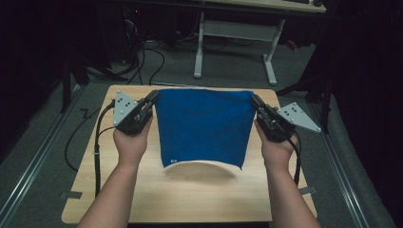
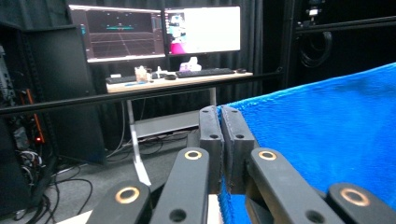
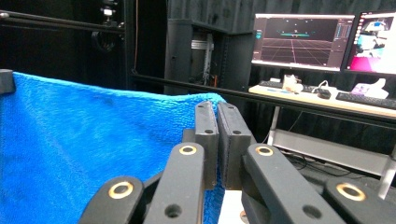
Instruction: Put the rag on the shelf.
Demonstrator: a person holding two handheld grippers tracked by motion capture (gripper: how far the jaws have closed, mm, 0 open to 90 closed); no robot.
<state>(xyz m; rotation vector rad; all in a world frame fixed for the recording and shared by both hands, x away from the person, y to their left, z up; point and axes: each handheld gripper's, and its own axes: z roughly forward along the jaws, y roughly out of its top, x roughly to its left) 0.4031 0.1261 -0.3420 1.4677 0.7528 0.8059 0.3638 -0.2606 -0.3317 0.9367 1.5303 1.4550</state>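
A blue cloth (image 1: 203, 126) hangs stretched above the wooden table (image 1: 190, 194), its lower edge curling over the tabletop. My left gripper (image 1: 152, 98) is shut on the cloth's upper left corner, and my right gripper (image 1: 256, 101) is shut on the upper right corner. In the left gripper view the jaws are pressed together at the left gripper's (image 2: 225, 112) tips, with the blue cloth (image 2: 327, 130) spreading to the right. In the right gripper view the right gripper (image 3: 216, 108) clamps the cloth (image 3: 84, 140), which runs off to the left.
Beyond the table stands a white-legged desk (image 1: 237, 33) with cables on the grey floor. Monitors (image 2: 159, 30) and a keyboard sit on that desk. Metal rails (image 1: 38, 156) run along both sides of the table.
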